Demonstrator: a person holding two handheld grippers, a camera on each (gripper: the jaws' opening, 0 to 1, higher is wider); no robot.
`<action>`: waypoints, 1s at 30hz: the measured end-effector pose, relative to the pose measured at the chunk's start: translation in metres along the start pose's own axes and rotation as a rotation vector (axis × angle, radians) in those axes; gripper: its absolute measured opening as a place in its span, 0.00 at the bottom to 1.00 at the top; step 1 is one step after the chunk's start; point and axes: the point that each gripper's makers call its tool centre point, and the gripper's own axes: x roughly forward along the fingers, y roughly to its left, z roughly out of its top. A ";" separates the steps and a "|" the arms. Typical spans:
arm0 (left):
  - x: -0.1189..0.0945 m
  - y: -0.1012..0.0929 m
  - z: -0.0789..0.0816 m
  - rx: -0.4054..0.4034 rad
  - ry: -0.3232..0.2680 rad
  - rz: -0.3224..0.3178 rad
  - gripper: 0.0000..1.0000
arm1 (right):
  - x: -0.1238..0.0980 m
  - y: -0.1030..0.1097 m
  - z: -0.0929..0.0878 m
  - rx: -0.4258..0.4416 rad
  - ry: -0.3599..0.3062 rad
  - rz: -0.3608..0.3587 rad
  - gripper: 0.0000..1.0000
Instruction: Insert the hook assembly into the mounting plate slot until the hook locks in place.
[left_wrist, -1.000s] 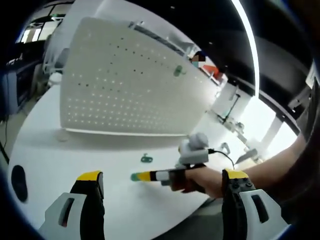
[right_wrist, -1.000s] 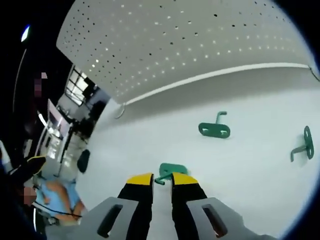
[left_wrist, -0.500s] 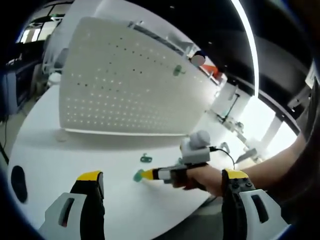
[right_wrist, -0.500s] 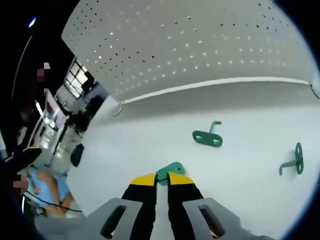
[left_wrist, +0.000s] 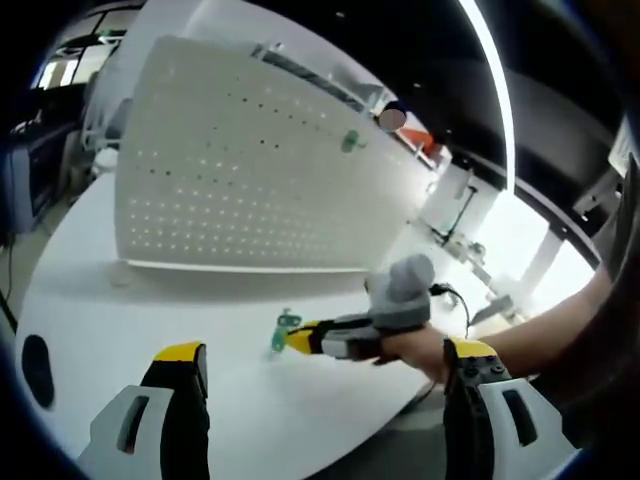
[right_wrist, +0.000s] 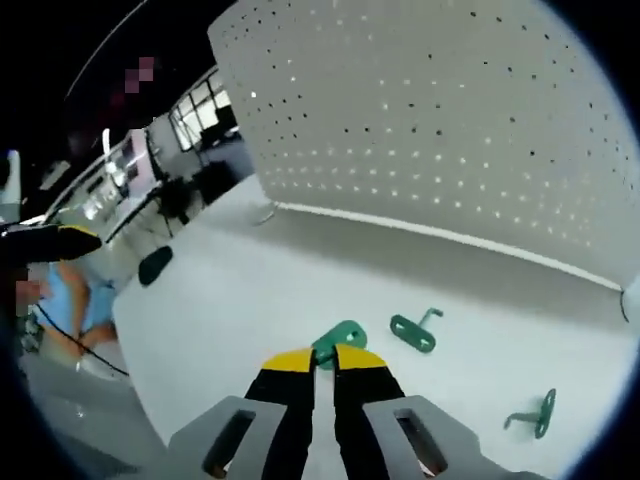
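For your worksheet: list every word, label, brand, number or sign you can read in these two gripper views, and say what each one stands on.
None can be read: the pegboard, table, green hooks and right gripper bear no legible writing, numbers or signs in either view.

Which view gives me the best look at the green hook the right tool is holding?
The right gripper view: the green hook sits close up, pinched at the right tool tips. The left gripper view shows it small and distant at that tool's end above the table.
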 end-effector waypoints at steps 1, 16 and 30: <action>0.000 -0.001 0.000 0.002 0.001 -0.001 1.00 | -0.002 -0.001 0.004 -0.013 -0.004 -0.001 0.04; -0.006 0.001 -0.003 0.053 0.034 0.030 1.00 | -0.054 -0.019 0.061 -0.124 -0.108 -0.012 0.04; 0.003 0.005 -0.006 0.095 0.064 0.049 0.98 | -0.098 -0.003 0.090 -0.114 -0.155 0.072 0.04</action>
